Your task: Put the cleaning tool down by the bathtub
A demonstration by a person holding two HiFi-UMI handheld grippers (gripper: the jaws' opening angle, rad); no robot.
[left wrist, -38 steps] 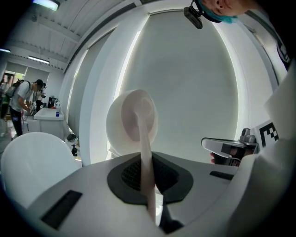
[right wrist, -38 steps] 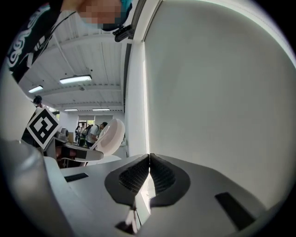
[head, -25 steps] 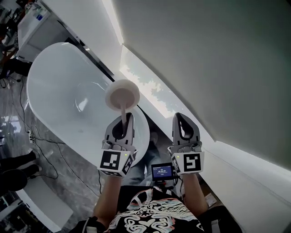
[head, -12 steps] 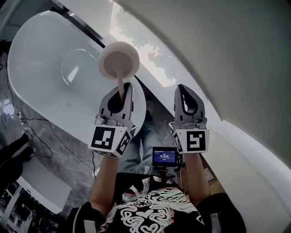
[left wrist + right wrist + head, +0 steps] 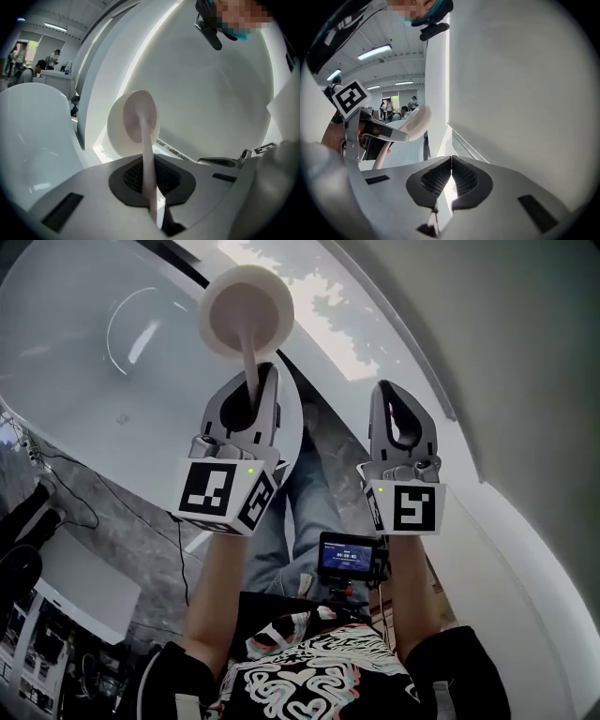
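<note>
The cleaning tool (image 5: 246, 310) is a pale round pad on a thin pinkish handle. My left gripper (image 5: 255, 382) is shut on that handle and holds the pad up over the rim of the white bathtub (image 5: 84, 362). In the left gripper view the cleaning tool (image 5: 133, 117) stands straight up out of the closed jaws, with the bathtub (image 5: 33, 140) at the left. My right gripper (image 5: 401, 404) is beside it to the right, shut with nothing in it. In the right gripper view my right gripper (image 5: 451, 161) points along the white wall, and the cleaning tool (image 5: 415, 123) shows at left.
A white wall (image 5: 487, 343) runs along the right, with a bright ledge (image 5: 328, 306) between it and the tub. Black cables (image 5: 66, 502) lie on the grey marble floor at left. A small screen (image 5: 345, 557) hangs at the person's chest. Distant people (image 5: 44, 63) stand in the room behind.
Both grippers have risen in the head view and the tub has slid up and left. The left gripper still grips the tool's handle; the right stays shut.
</note>
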